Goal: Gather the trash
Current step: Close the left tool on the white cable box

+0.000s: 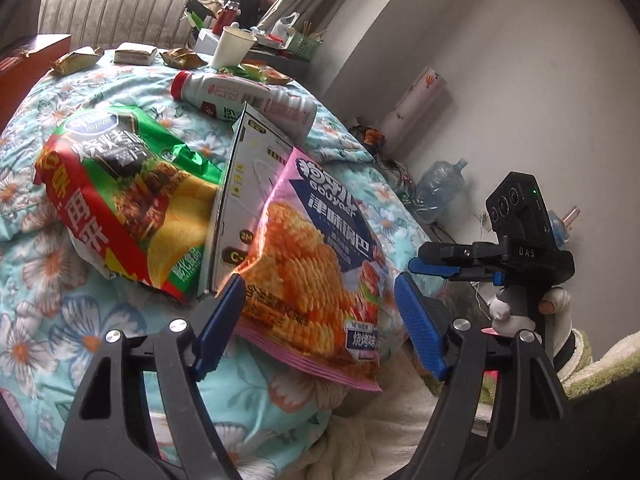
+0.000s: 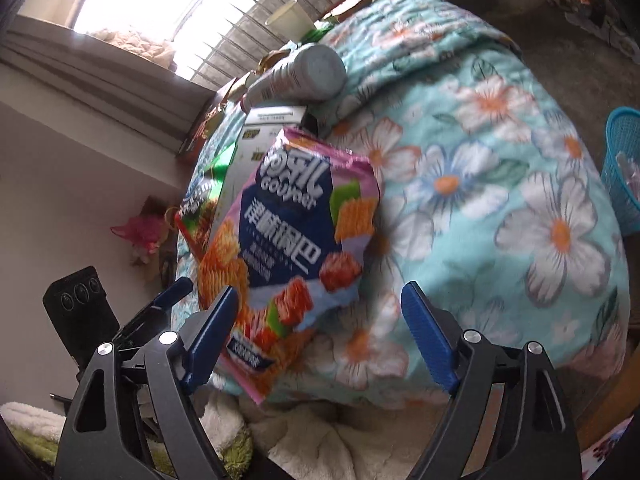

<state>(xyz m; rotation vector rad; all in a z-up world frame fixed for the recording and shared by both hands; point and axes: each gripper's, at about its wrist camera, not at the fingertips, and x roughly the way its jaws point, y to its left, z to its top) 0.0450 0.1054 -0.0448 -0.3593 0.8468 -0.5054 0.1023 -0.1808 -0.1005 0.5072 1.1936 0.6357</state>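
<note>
A pink snack bag (image 1: 320,248) leans on the near edge of the floral quilt (image 1: 40,320). My left gripper (image 1: 320,284) is open around the bag's lower end, and its left finger (image 1: 220,320) sits close to the bag's edge. From the other side, my right gripper (image 2: 320,290) is open too, with the same pink bag (image 2: 296,240) between its fingers, nearer the left one. Behind the pink bag stand a white box (image 1: 244,184) and a green and red chip bag (image 1: 128,184). A white bottle with a red cap (image 1: 240,96) lies further back.
A paper cup (image 1: 232,46), small wrappers (image 1: 76,60) and a little carton (image 1: 134,54) sit at the quilt's far end. A blue mesh basket (image 2: 624,168) stands at the right edge of the right wrist view. A fluffy white blanket (image 2: 340,448) lies below the quilt.
</note>
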